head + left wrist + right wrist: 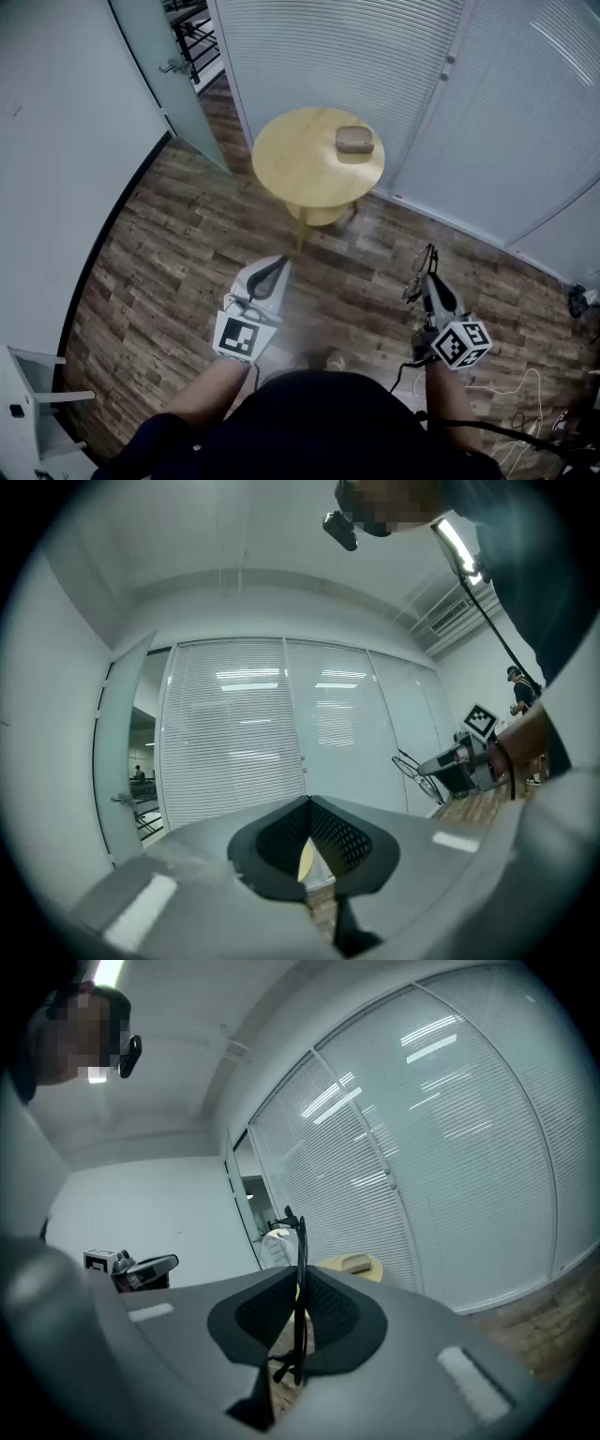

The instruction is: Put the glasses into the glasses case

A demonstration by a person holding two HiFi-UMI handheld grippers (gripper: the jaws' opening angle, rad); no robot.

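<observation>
Thin black-framed glasses (417, 281) stand upright in my right gripper (427, 279), whose jaws are shut on the frame. In the right gripper view the glasses (300, 1241) rise from between the pads. The brown glasses case (354, 141) lies closed on a round yellow table (300, 173) ahead, well beyond both grippers. It also shows as a case (356, 1263) past the jaws. My left gripper (278, 264) hovers over the floor with its jaws together and nothing in them. In the left gripper view the left gripper (307, 804) points level, and the glasses (415, 769) show at the right.
Wood-plank floor (169, 272) lies between me and the table. A blind-covered glass wall (375, 56) runs behind it, with an open door (155, 75) at the left. Cables (525, 412) lie on the floor at the lower right. A white stand (33, 394) sits lower left.
</observation>
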